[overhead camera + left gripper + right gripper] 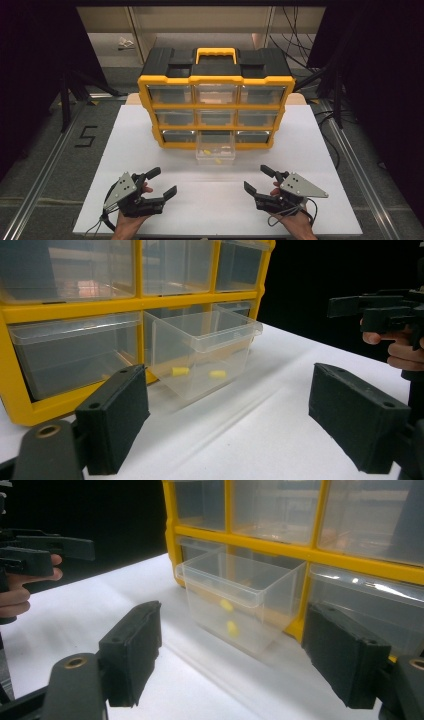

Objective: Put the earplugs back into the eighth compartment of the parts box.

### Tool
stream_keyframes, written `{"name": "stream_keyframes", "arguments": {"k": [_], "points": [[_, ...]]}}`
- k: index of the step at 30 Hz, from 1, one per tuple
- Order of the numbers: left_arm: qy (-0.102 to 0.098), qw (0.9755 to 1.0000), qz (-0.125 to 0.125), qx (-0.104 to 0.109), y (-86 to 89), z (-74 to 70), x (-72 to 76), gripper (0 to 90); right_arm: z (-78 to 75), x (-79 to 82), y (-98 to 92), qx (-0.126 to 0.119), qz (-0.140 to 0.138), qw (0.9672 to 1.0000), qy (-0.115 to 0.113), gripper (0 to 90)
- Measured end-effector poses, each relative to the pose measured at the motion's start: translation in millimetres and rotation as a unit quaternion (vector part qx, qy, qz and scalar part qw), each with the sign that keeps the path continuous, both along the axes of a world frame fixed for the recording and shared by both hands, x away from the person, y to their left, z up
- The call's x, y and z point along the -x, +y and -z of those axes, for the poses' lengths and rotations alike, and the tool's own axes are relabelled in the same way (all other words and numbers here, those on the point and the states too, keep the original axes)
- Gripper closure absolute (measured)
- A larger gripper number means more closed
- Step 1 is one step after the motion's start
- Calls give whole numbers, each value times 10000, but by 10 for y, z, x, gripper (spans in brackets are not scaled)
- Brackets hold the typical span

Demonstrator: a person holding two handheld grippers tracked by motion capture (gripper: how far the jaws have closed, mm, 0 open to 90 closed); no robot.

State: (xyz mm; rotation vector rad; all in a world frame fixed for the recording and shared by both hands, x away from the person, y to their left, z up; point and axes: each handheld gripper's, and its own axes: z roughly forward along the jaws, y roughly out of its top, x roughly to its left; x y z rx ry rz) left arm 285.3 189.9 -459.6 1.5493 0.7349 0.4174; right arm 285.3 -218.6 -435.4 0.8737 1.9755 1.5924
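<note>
White table (150, 150), pulled-out drawer (216, 150), yellow pieces (180, 371).

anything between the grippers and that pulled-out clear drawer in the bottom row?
Nothing visible. Bare white table lies between the open left gripper, the open right gripper and the pulled-out clear plastic drawer in the bottom middle of the yellow-framed organiser cabinet. Both grippers hold nothing. Small yellow pieces lie inside the drawer.

Yellow-framed plastic organiser cabinet (216, 80) w/ black top, yellow carry handle (215, 51). Clear see-through pulled-out drawer (215, 150), two small yellow bits (199, 372) inside. White tabletop sheet (210, 200). Left black two-jaw gripper (164, 182) & right black two-jaw gripper (259, 179), grey plates on top. Floor grey, black "5" marking (86, 136).
</note>
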Motion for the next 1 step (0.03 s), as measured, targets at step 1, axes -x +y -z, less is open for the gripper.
{"name": "stream_keyframes", "arguments": {"k": [1], "points": [[-2, 10000, -1, -2, 0, -1, 1, 161, 1, 0, 1, -2, -8, 10000, -16, 248]]}}
